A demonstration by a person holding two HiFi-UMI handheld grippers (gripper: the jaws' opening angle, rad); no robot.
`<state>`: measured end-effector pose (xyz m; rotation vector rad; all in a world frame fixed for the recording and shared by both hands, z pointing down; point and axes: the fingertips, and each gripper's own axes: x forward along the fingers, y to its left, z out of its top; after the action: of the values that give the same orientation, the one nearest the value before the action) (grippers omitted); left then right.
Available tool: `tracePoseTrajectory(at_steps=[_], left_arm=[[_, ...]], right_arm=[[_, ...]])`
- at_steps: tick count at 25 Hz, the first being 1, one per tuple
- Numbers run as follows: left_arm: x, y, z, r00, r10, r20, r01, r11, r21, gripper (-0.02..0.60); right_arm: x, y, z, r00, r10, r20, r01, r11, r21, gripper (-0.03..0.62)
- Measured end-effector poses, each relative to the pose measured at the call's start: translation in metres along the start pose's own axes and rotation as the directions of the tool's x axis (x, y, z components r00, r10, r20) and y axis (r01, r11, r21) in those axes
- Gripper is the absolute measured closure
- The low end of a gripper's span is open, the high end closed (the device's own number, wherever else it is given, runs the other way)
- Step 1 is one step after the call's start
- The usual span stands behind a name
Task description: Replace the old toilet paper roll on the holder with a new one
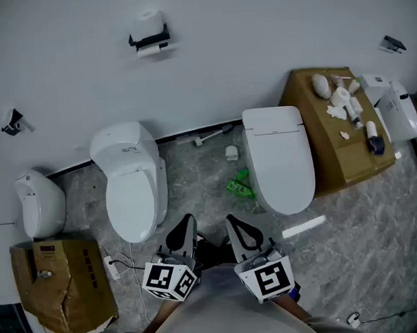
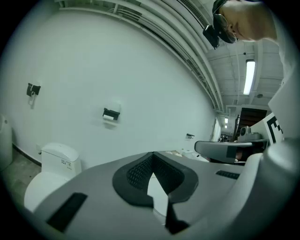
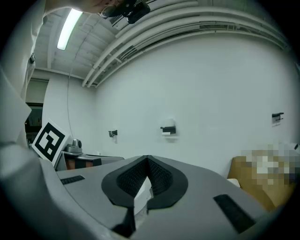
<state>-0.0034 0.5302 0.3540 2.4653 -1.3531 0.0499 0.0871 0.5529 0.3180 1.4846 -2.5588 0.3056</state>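
One white wall in the head view. Below it, two white toilets side by side on the grey floor, standing between the tongs and the wall. Two cardboard boxes, one at each side. Left gripper and right gripper near the bottom edge, both clenched on nothing. One holder high on the wall, carrying the toilet paper roll. One green packet between the toilets. Shown only in the gripper views: a ceiling lamp.

Left gripper, jaws together, faces the holder.
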Motion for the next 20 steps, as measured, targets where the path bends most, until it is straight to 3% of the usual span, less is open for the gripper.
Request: tracePoseTrajectory(at_steps=[12, 20], left_arm=[[0.023, -0.001, -0.007, 1.0, -0.003, -0.015, 0.003, 1.0, -0.011, 0.577], [0.046, 0.024, 0.011, 1.0, 0.022, 0.001, -0.022, 1.0, 0.012, 0.577]], right_arm=[[0.015, -0.019, -0.013, 0.999, 0.019, -0.031, -0.019, 1.0, 0.02, 0.577], [0.049, -0.029, 0.009, 0.996, 0.074, 0.041, -0.074, 0.997, 0.004, 0.577]])
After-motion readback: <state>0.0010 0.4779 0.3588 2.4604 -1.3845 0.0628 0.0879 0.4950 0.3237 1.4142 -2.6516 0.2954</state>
